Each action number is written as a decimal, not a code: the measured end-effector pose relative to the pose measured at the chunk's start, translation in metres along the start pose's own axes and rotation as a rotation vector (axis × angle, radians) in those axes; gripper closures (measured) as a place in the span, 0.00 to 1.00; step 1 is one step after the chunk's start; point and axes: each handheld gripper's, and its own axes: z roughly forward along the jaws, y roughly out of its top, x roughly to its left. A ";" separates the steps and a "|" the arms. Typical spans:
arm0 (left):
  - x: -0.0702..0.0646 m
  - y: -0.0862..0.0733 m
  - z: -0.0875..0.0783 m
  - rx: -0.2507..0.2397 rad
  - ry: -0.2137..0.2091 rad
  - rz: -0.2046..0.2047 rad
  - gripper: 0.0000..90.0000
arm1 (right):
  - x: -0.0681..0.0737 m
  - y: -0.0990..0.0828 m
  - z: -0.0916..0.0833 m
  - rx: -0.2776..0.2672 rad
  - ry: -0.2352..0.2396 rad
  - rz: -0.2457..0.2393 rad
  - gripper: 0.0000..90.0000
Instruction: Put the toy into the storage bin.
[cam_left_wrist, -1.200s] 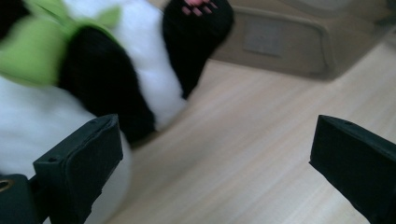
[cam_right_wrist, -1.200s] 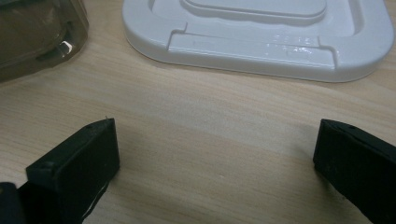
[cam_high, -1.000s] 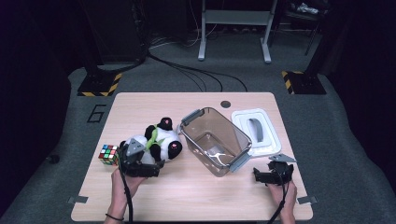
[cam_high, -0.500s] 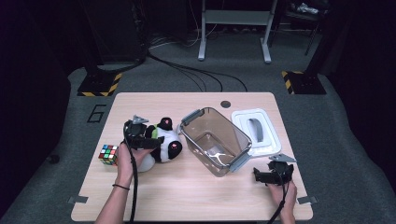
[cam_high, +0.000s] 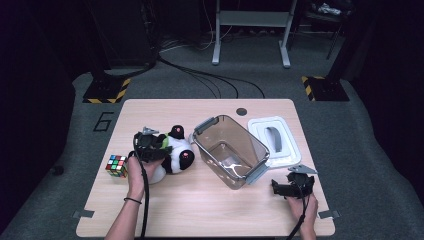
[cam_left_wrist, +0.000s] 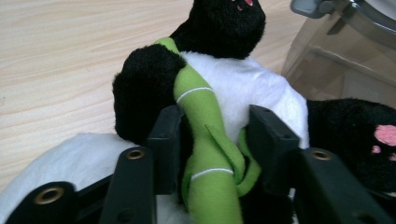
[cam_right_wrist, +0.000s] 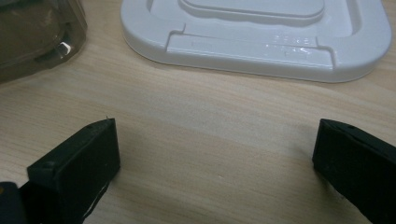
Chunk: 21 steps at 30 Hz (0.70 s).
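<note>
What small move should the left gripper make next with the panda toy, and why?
Probably lift. The left gripper has just been closing, its jaws now pressing the panda toy around its green bamboo stalk. The clear box stands open beside it, lid off, so raising the toy looks sensible.

I see a soft, fuzzy cloth panda with a smooth green cloth stick. My left gripper has matt black plastic jaws. The table is pale wood, smooth and dull. The box is clear brownish plastic, a bit shiny. The lid is smooth white plastic. The cube looks like shiny plastic.
</note>
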 end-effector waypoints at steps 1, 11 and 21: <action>0.000 -0.001 -0.001 -0.009 -0.003 -0.003 0.70 | 0.000 0.000 0.000 0.000 0.000 0.000 0.00; -0.009 -0.015 -0.029 -0.060 -0.035 0.041 0.83 | 0.000 0.000 0.000 -0.001 0.000 0.000 0.00; -0.016 -0.038 -0.055 -0.063 -0.113 0.073 0.83 | 0.000 0.000 0.000 -0.001 0.000 0.000 0.00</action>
